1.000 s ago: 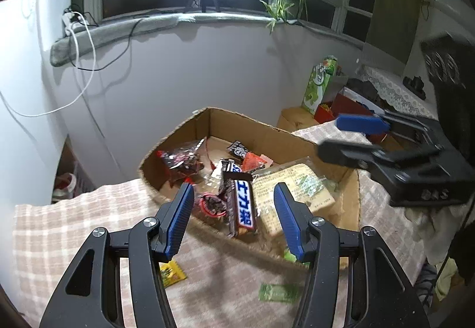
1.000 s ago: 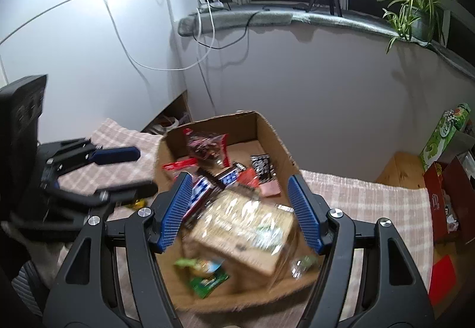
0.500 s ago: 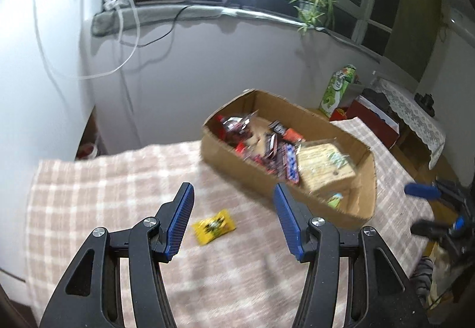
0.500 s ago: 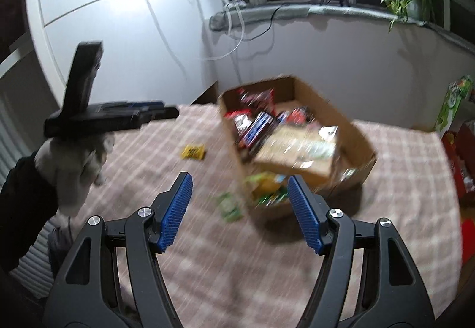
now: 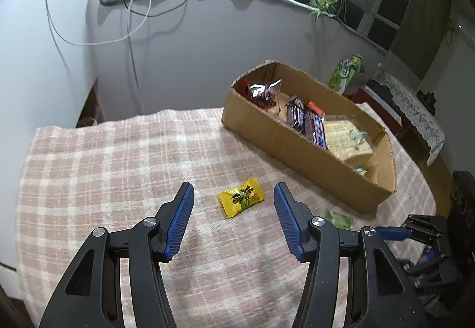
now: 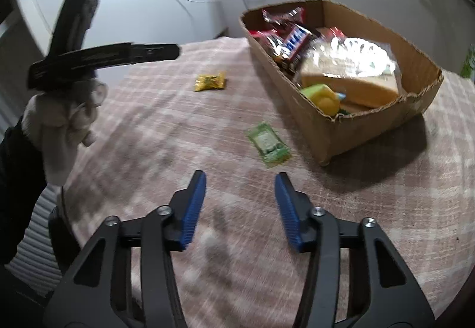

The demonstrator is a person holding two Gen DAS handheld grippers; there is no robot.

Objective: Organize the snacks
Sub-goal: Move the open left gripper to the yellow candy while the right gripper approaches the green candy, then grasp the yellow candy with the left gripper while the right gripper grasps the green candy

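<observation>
Two empty tools, left tool and right tool, jaws apart above a checked worktop; yellow candy and green packet lie loose beside the snack-filled cardboard box

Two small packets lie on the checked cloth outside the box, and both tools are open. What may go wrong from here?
1. The yellow packet lies flat on the soft checked cloth; the left tool may pinch cloth with it, or push it away.
2. The green packet is thin and close to the cardboard box; the right tool may knock the box wall.
3. The box looks full and its near corner is torn, so added packets might slide out.
</observation>
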